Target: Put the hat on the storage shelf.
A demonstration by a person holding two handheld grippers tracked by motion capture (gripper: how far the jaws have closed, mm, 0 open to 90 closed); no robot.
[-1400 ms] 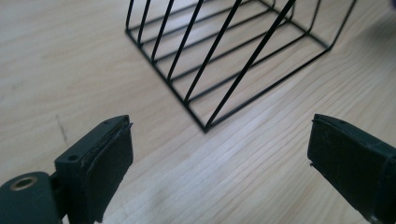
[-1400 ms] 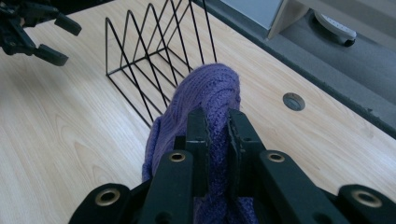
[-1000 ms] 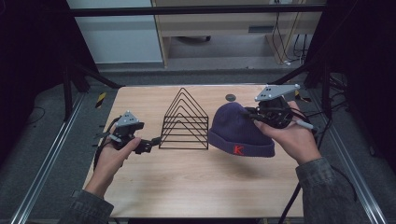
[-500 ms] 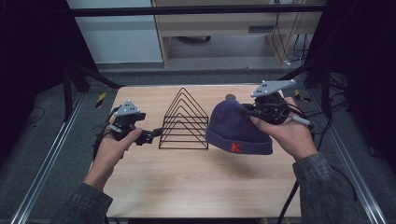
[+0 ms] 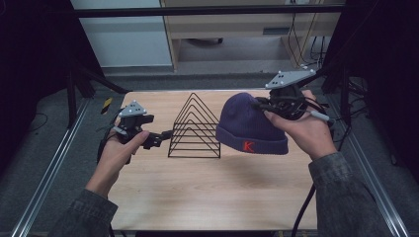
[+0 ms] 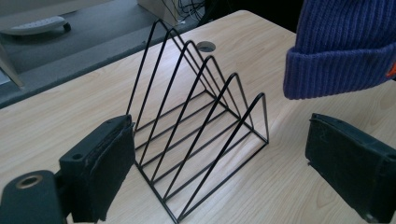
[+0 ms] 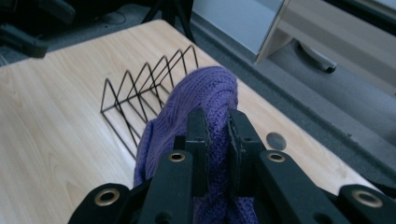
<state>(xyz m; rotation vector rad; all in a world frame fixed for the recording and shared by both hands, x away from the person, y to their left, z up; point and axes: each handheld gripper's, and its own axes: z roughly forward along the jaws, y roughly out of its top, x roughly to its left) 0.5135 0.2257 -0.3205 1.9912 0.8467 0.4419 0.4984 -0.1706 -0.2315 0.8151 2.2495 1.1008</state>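
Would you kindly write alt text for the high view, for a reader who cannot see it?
The right gripper is shut on a purple knit beanie, holding it above a wooden table. A black wire rack stands mid-table beside it, and the left gripper, open, points at the rack.

Your left gripper (image 6: pixel 224 172) has its jaws spread wide with nothing pressed between them. The black wire rack (image 6: pixel 201 135) stands upright on the table (image 6: pixel 70 121) just beyond them, nearer the left jaw. The purple beanie (image 6: pixel 341 46) hangs above and right of the rack, its folded cuff clear of the table, apart from the rack.
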